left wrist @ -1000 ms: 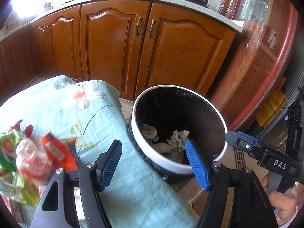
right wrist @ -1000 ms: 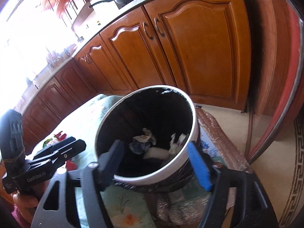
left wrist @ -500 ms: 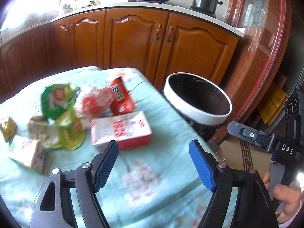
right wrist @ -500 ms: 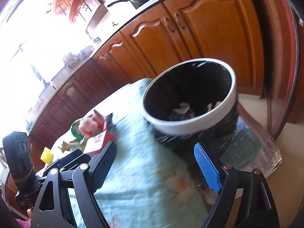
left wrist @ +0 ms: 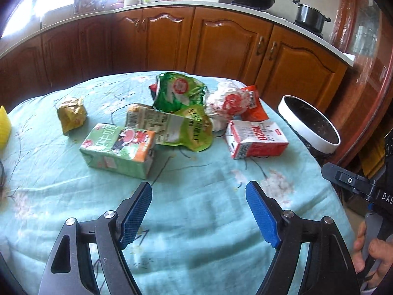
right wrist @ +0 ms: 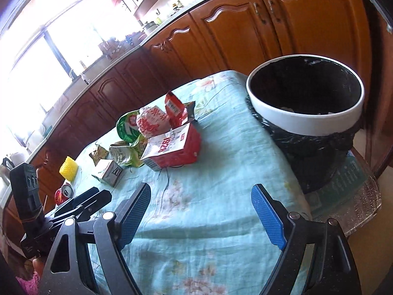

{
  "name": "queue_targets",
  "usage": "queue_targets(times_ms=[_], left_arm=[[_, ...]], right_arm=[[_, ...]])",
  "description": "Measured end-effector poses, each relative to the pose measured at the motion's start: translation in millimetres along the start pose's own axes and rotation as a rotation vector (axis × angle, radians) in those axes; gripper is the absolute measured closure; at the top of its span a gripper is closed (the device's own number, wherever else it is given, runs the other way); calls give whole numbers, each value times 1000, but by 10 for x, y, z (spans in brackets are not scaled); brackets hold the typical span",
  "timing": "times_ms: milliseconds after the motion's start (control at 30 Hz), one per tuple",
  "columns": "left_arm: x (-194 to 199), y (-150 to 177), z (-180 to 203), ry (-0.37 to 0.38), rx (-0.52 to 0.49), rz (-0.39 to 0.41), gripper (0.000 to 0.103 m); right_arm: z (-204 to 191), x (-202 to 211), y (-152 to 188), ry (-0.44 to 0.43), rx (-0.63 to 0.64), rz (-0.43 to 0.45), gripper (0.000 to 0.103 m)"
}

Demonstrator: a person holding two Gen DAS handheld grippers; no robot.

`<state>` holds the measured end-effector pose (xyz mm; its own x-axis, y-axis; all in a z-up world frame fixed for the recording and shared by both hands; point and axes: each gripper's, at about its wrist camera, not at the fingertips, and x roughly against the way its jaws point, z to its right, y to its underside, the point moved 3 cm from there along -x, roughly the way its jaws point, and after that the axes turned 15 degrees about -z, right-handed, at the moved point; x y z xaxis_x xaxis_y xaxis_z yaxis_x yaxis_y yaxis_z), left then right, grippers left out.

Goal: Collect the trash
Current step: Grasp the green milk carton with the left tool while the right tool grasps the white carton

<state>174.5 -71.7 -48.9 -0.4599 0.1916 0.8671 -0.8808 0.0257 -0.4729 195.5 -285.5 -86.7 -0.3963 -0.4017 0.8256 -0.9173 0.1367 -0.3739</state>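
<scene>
Trash lies on the teal tablecloth [left wrist: 196, 221]: a green milk carton [left wrist: 118, 150], a red and white carton [left wrist: 255, 139] [right wrist: 172, 151], green snack bags [left wrist: 179, 93], a lime pouch [left wrist: 172, 127], a crumpled white and red wrapper [left wrist: 228, 102] [right wrist: 151, 121], a red wrapper [left wrist: 255, 105] and a yellow wrapper [left wrist: 72, 114]. The white-rimmed bin with black liner [left wrist: 309, 127] [right wrist: 304, 120] stands off the table's right edge. My left gripper [left wrist: 199, 213] is open and empty above the cloth, short of the cartons. My right gripper [right wrist: 201, 215] is open and empty, left of the bin.
A yellow ribbed object [right wrist: 68, 168] and a red can [right wrist: 63, 193] sit at the table's far left. Wooden cabinets [left wrist: 221, 39] line the back, with a pan and pot on the counter. A glass shelf [right wrist: 353, 196] lies under the bin.
Both grippers have pulled back from over the bin to above the table. The view swung left, bringing the trash pile into sight. Both stayed open and empty.
</scene>
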Motion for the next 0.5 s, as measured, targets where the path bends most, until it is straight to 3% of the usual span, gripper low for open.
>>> queue_targets(times_ms=[233,500], left_arm=[[88,42,-388,-33,96,-9,24],[-110,-251,-590,-131,126,-35,23]], right_arm=[[-274,-202,-113,14,115,-32,18],[-335,-503,-426,21,172,-85,18]])
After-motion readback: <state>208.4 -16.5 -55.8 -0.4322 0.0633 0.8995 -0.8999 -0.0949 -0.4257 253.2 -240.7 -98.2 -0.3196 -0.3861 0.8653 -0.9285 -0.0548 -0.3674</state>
